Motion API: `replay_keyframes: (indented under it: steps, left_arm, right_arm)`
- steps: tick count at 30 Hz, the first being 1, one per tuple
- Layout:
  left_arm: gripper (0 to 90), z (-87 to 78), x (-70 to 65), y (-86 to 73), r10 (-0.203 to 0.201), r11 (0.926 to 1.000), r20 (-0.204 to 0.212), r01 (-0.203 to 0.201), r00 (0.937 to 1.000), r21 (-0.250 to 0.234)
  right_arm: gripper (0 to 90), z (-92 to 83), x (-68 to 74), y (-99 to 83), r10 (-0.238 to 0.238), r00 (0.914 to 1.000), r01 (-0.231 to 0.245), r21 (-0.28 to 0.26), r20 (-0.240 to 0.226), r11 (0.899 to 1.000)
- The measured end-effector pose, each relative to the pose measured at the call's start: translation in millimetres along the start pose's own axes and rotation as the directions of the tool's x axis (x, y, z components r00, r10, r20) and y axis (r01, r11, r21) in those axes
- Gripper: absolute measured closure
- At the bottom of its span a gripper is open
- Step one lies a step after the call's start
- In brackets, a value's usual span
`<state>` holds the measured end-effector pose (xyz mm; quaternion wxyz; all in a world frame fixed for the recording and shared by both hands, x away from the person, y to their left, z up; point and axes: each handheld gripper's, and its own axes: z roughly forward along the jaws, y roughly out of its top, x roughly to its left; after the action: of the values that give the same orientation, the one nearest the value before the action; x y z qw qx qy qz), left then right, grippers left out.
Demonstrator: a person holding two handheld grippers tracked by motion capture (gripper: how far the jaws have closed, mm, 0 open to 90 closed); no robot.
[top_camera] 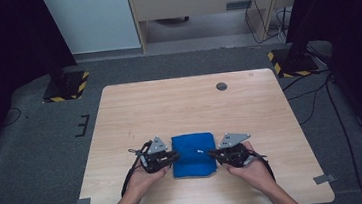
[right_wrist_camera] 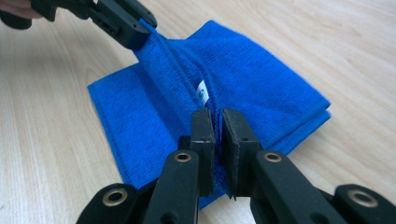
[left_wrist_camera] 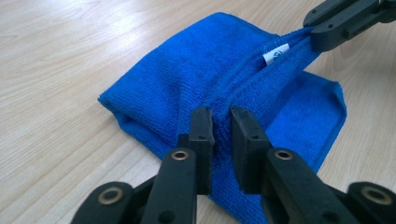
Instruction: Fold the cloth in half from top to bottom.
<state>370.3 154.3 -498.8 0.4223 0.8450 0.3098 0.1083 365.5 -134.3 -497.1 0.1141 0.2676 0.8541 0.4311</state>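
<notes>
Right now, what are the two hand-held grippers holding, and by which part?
The blue cloth: the left hand-held gripper and right hand-held gripper each have an end of its raised hemmed edge between their jaws.

This looks like a lab or test room set up for recording. A bare wooden table [top_camera: 194, 105] stands on grey carpet [top_camera: 37, 146], and beyond its far corners sit two stand bases edged in yellow-black hazard tape [top_camera: 66, 86]. Behind the table, cables [top_camera: 255, 9] hang by light wooden furniture [top_camera: 199, 0].

Blue cloth [left_wrist_camera: 196, 79]: soft, napped terry, matt | gripper jaws: black matt plastic, brass-coloured rivets | table [top_camera: 179, 107]: smooth pale wood grain
</notes>
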Motion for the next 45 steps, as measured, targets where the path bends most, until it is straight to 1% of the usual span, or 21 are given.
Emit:
replay_keyframes:
  steps: [5, 8, 11, 16, 20, 25, 29, 33, 38, 40, 42, 45]
  left_arm:
    - [76.0, -1.9, -0.1, -4.1, -0.003, 1.0, 0.005, 0.003, 1.0, 0.001]
    - [74.1, -3.9, -1.2, -6.8, 0.001, 1.0, 0.01, -0.001, 1.0, 0.004]
    - [74.3, -5.7, -1.5, -9.4, 0.003, 1.0, 0.013, -0.003, 0.9999, 0.01]
    - [73.8, -10.1, -3.5, -10.9, 0.005, 1.0, 0.017, -0.005, 0.9998, -0.003]
    - [74.9, -10.8, -4.0, -12.8, 0.01, 0.9999, 0.018, -0.01, 0.9998, 0.011]
    - [75.0, -12.3, -4.8, -14.2, 0.002, 0.9998, 0.019, -0.002, 0.9998, 0.018]
    - [75.8, -15.2, -6.4, -15.9, 0.003, 0.9998, 0.022, -0.003, 0.9997, 0.02]
    - [76.1, -19.9, -7.1, -17.4, 0.004, 0.9998, 0.025, -0.004, 0.9997, 0.018]
    - [76.2, -25.2, -7.2, -18.8, -0.009, 0.9999, 0.03, 0.008, 0.9995, 0.008]
    - [76.1, -27.8, -7.4, -18.2, -0.017, 0.9998, 0.025, 0.017, 0.9995, -0.006]
    - [76.0, -29.2, -7.2, -16.5, -0.025, 0.9992, 0.019, 0.026, 0.9995, -0.031]
    - [75.4, -28.0, -7.0, -15.2, -0.034, 0.9982, 0.011, 0.035, 0.9994, -0.05]
  right_arm:
    - [83.1, 1.9, 3.5, -0.7, -0.01, 0.9999, 0.01, 0.008, -0.01, 1.0]
    - [82.5, 1.3, 4.6, -2.1, -0.009, 0.9999, 0.009, 0.01, -0.012, 1.0]
    - [82.4, 0.0, 5.9, -4.8, -0.008, 0.9999, 0.008, 0.011, -0.015, 1.0]
    - [81.5, -1.3, 9.2, -9.8, -0.006, 0.9997, 0.006, 0.021, -0.022, 1.0]
    - [80.2, -1.4, 11.2, -12.6, -0.005, 0.9995, 0.006, 0.029, -0.03, 1.0]
    - [79.6, -2.1, 13.1, -14.0, -0.008, 0.9994, 0.009, 0.028, -0.035, 1.0]
    - [80.1, -2.7, 16.2, -15.1, -0.011, 0.9991, 0.012, 0.032, -0.042, 0.999]
    - [82.9, -1.8, 18.9, -15.2, -0.022, 0.9985, 0.024, 0.039, -0.051, 0.999]
    - [84.0, -1.5, 22.3, -15.0, -0.033, 0.9979, 0.035, 0.046, -0.056, 0.998]
    - [84.0, -1.8, 23.4, -15.8, -0.034, 0.9978, 0.038, 0.053, -0.057, 0.998]
    - [83.7, -1.8, 23.4, -17.0, -0.036, 0.998, 0.039, 0.065, -0.053, 0.997]
    - [83.7, -1.6, 23.5, -18.1, -0.036, 0.9979, 0.04, 0.07, -0.053, 0.997]
